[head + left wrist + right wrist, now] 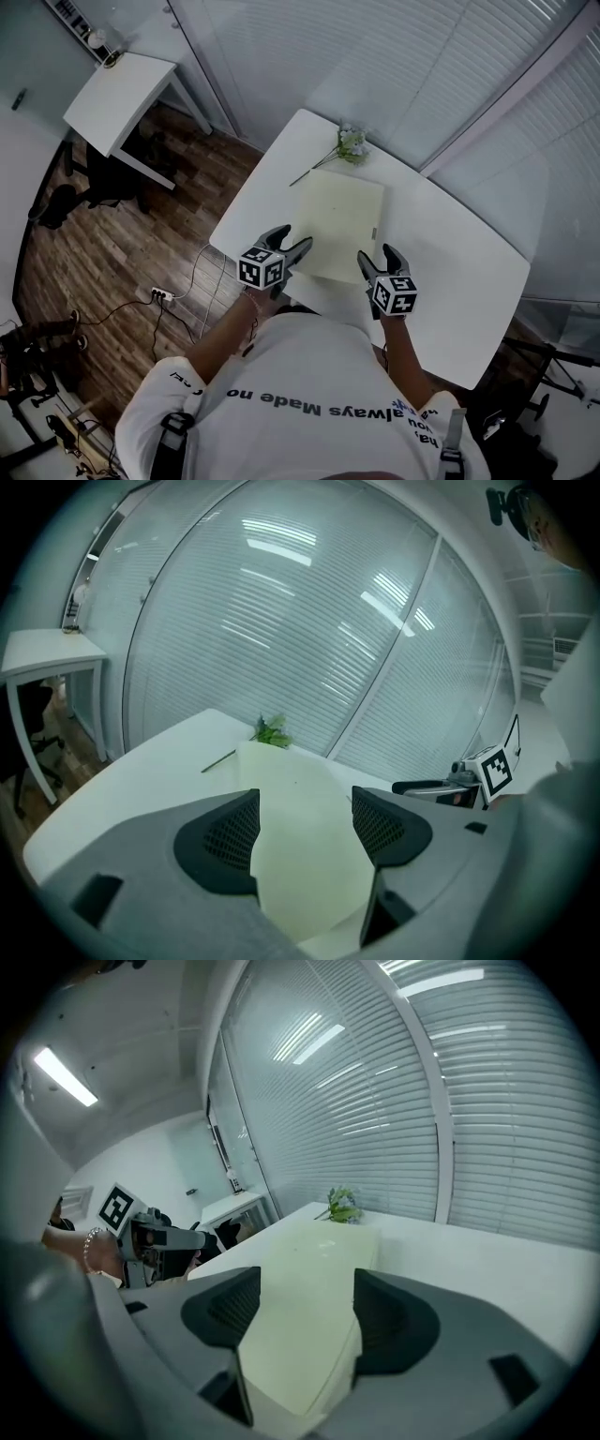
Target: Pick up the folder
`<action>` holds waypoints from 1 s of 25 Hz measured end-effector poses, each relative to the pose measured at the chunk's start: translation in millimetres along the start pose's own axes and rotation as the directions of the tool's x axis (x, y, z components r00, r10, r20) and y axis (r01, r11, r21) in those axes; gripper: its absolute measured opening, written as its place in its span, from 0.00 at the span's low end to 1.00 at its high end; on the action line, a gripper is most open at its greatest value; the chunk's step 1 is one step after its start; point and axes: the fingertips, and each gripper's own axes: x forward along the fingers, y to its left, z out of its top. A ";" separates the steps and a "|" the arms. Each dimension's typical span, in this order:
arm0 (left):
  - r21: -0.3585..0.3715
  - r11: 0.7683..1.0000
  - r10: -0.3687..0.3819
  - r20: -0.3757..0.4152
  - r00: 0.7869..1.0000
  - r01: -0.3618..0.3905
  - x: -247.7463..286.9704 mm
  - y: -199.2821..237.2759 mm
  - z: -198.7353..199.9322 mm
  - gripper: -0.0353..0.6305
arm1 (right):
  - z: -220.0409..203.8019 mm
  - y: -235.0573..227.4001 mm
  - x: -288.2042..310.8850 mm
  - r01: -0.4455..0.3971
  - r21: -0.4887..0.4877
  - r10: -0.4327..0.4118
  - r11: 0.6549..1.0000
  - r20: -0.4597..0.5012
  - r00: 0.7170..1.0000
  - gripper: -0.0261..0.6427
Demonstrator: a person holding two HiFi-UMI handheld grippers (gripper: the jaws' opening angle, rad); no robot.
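A pale yellow-green folder [342, 220] lies flat on the white round-cornered table [469, 272]. My left gripper [292, 242] hovers at the folder's near left corner with its jaws open. My right gripper [377, 258] is at the folder's near right corner, also open. In the left gripper view the folder [300, 855] shows through the gap of the left gripper [305, 829], and no pad presses on it. The right gripper view shows the same: the folder [300, 1326] lies beyond the spread jaws of the right gripper [307, 1312]. Each view catches the other gripper's marker cube at its side.
A small green flower sprig [349, 145] lies at the folder's far edge. A smaller white table [117, 98] stands far left by the blinds. A power strip with cables [161, 295] lies on the wooden floor left of the table.
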 end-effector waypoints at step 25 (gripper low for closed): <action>-0.257 0.966 -0.050 -0.188 0.981 -0.001 40.2 36.2 -88.4 0.53 | -90.7 -23.0 46.2 0.001 0.235 0.042 0.972 -0.179 0.983 0.48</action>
